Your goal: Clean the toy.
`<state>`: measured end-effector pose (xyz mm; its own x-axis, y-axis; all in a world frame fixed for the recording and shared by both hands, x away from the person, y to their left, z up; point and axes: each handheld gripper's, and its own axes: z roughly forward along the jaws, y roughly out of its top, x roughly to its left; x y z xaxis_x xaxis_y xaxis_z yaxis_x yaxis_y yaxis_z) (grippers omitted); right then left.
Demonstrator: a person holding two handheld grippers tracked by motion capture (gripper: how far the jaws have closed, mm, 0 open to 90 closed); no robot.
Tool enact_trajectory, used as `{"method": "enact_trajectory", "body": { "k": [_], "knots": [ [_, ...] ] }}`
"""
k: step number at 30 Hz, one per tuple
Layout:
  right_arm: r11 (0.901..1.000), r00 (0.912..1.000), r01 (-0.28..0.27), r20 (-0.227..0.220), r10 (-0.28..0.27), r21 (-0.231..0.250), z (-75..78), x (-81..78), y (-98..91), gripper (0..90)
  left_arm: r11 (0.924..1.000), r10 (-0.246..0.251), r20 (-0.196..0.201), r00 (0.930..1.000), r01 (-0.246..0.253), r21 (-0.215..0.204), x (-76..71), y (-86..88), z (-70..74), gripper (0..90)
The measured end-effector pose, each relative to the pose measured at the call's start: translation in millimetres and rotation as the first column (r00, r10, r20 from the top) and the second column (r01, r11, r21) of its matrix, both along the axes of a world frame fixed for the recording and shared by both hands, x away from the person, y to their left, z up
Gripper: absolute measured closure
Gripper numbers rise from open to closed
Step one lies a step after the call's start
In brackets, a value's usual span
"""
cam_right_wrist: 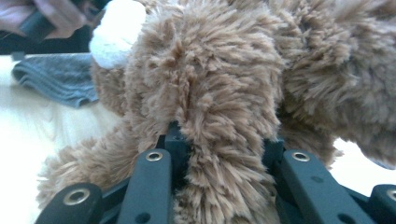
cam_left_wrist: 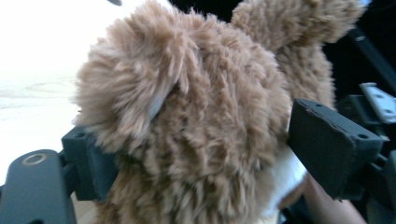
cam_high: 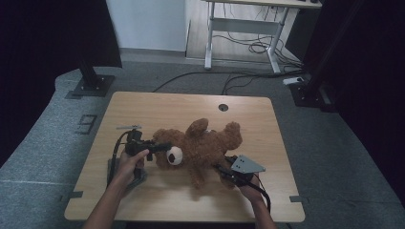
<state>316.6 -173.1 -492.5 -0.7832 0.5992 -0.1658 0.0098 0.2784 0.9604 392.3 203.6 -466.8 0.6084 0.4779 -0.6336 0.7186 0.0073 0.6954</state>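
The brown teddy bear [cam_high: 200, 145] is lying on its back just right of the middle of the high view, on the wooden table [cam_high: 157, 107], with its white muzzle [cam_high: 175, 155] pointing toward the lower left and its limbs splaying toward the upper right and the bottom of the frame. At its head, the left gripper [cam_high: 161, 147] is reaching in from the left; in the left gripper view its two black jaws are standing wide on either side of the furry head [cam_left_wrist: 201, 121], the far pad [cam_left_wrist: 329, 142] looking just clear of the fur, so it is bracketing the head rather than squeezing it (whether the near pad is touching I cannot tell, the fur hides it). At the lower right, the right gripper [cam_high: 220, 170] is pinching a plush limb [cam_right_wrist: 224, 154], its jaws drawn in tight on the fur in the right gripper view. A grey cloth [cam_high: 125, 171] is lying under the left hand [cam_high: 130, 164] near the lower left of the table. By my judgement the step in hand is taking hold of the bear at both ends, with one end secured and the head not yet gripped. The next move is calling for the left jaws to close firmly on the head, deep enough that the soft pile is not slipping out, before any lifting or turning.
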Motion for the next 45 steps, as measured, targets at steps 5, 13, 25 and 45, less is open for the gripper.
{"method": "enact_trajectory", "body": {
  "k": [5,13,25,45],
  "knots": [
    [0.9999,1.0,0.007,-0.002,-0.007,-0.009,-2.3,0.9,2.2,66.3,0.9992,0.027,0.049,0.9984,-0.029,0.029,-4.1,-0.6,3.6,43.3],
    [0.9969,0.9967,0.061,-0.051,-0.063,-0.051,-6.6,5.1,1.3,48.9,0.9917,0.021,0.278,0.9603,-0.055,0.116,-30.4,-6.4,18.1,63.4],
    [0.9807,0.9693,-0.004,-0.24,0.052,0.196,-4.3,10.8,-13.8,27.9,0.9934,-0.044,0.463,0.8851,-0.011,0.114,-49.9,-5.6,26.4,67.8],
    [0.981,0.9884,0.078,-0.142,-0.053,0.177,13.7,8.2,-10.1,61.6,0.9896,-0.068,0.469,0.8805,0.0,0.144,-48.7,-6.3,20.5,60.4]
  ]
}}
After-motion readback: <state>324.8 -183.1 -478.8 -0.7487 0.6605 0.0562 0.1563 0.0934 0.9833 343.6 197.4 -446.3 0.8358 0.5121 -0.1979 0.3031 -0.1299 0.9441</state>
